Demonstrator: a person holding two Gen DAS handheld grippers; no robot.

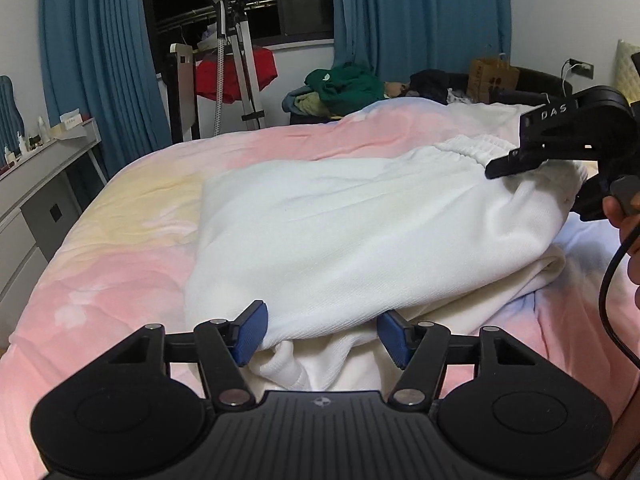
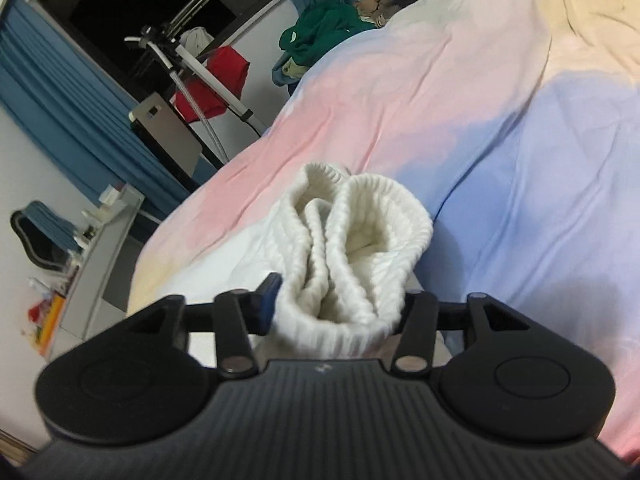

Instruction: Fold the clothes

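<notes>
White garment (image 1: 352, 232) lies on the bed (image 1: 100, 264); left claw (image 1: 324, 332) spread around its near edge, right claw (image 2: 340, 300) pinching its ribbed band.

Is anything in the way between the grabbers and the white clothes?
No. The left gripper has its jaws apart around a bunched edge of the white garment, fabric right between them. The right gripper is closed on the ribbed cuff. Only the bedspread lies underneath.
</notes>
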